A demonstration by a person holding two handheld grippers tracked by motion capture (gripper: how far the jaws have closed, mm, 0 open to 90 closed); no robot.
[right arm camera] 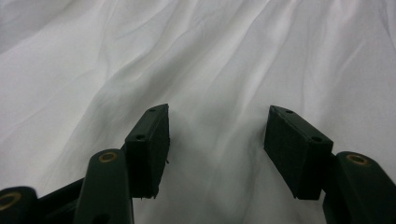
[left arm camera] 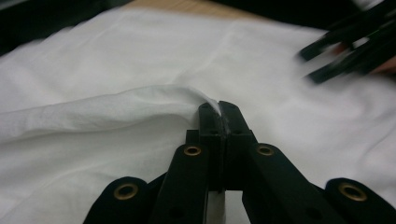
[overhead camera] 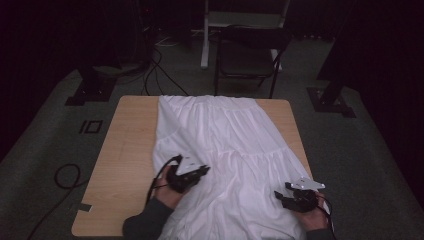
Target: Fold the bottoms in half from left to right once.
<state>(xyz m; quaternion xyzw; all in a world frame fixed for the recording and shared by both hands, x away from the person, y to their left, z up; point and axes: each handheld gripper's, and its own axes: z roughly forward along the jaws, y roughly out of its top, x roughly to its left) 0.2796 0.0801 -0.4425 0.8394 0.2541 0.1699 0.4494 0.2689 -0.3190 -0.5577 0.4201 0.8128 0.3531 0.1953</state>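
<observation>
From above, the white skirt [overhead camera: 225,150] covers the wooden table [overhead camera: 125,150], under both claws. Left gripper [left arm camera: 218,108] — clenched on a pinched fold of skirt [left arm camera: 140,100] at its tips. Right gripper [right arm camera: 215,121] — released, cloth [right arm camera: 210,56] beneath its parted jaws.

I am looking along my left gripper [left arm camera: 218,112], and its two black jaws are pressing together on a raised fold of the white cloth [left arm camera: 116,107]. The fold is running off to the left from the jaw tips. The cloth is spreading across the table [left arm camera: 196,5], whose wooden far edge is showing at the top. The other gripper [left arm camera: 350,44] is lying blurred at the upper right, over the cloth.
</observation>
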